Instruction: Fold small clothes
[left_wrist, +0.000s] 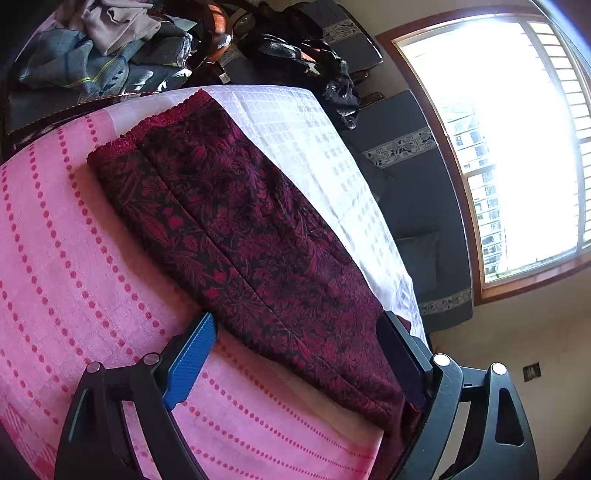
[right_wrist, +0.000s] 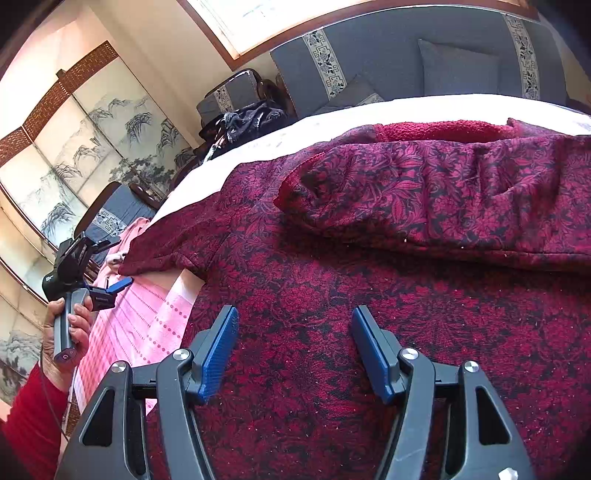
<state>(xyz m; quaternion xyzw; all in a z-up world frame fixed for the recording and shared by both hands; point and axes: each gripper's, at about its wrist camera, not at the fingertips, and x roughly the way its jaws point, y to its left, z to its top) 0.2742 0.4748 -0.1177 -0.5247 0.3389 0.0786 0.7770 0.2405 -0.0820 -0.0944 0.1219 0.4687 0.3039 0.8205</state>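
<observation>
Beneath both grippers we have the dark red and black floral-patterned garment, which fills most of the right wrist view and lies flat on the pink dotted cloth covering the table. In the left wrist view we see the garment laid out long and narrow, its lace-trimmed end farthest from the camera and one long edge already doubled over. A white checked cloth lies beside it on the window side.

We note the left gripper with its jaws wide apart, straddling the near end of the garment; no pad presses the fabric. We see the right gripper also with jaws apart, hovering over a flat stretch of cloth and clamping nothing.

We judge the next fold to be at risk as follows:
- A wide straddle may catch only the top layer, causing the doubled edge to slide open.
- The near end hangs close to the table edge; an uneven pull could drag the garment off.
</observation>
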